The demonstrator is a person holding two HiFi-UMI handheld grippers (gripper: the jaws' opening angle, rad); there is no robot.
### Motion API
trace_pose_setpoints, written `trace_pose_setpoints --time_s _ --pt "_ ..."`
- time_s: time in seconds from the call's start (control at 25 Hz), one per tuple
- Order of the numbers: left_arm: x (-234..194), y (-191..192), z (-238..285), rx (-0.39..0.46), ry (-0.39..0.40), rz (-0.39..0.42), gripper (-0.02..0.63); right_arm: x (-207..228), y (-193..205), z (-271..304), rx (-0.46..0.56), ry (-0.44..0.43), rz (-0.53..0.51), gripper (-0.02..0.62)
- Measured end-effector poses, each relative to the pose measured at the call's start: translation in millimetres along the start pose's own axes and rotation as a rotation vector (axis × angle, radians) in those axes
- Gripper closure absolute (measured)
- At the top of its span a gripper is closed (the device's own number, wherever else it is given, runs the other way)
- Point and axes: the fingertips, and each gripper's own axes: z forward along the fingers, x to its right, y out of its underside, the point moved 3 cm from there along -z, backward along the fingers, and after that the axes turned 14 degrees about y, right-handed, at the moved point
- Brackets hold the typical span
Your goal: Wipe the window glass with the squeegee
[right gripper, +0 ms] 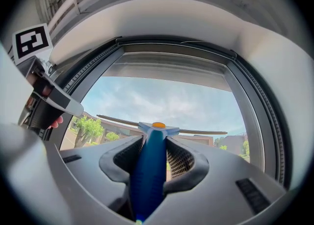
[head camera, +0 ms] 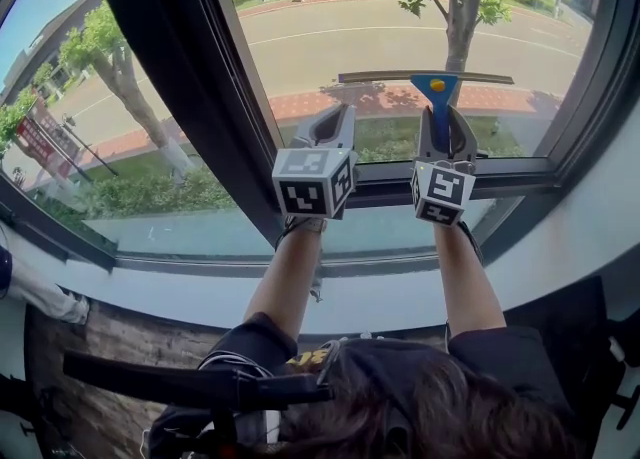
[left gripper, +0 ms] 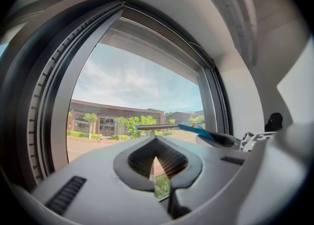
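the squeegee (head camera: 438, 87) is held up in front of the glass (head camera: 300, 62) of the right pane, low down, a little above the bottom frame (head camera: 520, 179). its blue handle is gripped by the right claw (head camera: 446, 119). its long thin blade is held level, just above the claw. it cannot be told if the blade is touching the glass.

in the right gripper view, the right claw (right gripper: 155, 145) is seen closed tight on the blue handle of the squeegee (right gripper: 147, 170). the handle is stuck out past the tips, and an orange dot is seen where it meets the blade.

the left claw (head camera: 334, 117) is held up just beside the right one, on its left, near the dark post (head camera: 170, 77) between the two panes. in the left gripper view, the left claw (left gripper: 155, 140) is seen closed, with its tips brought together and nothing held. the squeegee (left gripper: 196, 132) is seen off to its right.

a cube (head camera: 314, 183) with square marks is carried on each claw. a road (head camera: 420, 42) and a tree (head camera: 462, 7) are seen through the glass. a white sill (head camera: 400, 299) is seen below the window.
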Motion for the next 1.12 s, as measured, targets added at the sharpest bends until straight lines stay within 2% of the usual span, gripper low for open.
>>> trace_pose_setpoints --time_s 0.28,0.56,0.8,0.96,1.12 --pt "-1 24 -4 -0.027 -0.007 -0.050 0.604 -4 24 -10 -0.040 -0.010 -0.018 0.453" --pt "1 50 -6 -0.061 -0.022 -0.028 0.604 -7 42 -22 -0.074 -0.024 -0.035 0.453" --pt "-6 74 -7 -0.087 -0.045 -0.050 0.604 -9 56 -29 -0.098 -0.030 -0.049 0.453" --pt "-6 91 -5 -0.098 -0.044 -0.028 0.604 -10 67 -34 -0.119 -0.034 -0.043 0.453" --pt "-4 109 -3 -0.111 -0.031 -0.063 0.604 -10 78 -38 -0.139 -0.037 -0.052 0.453"
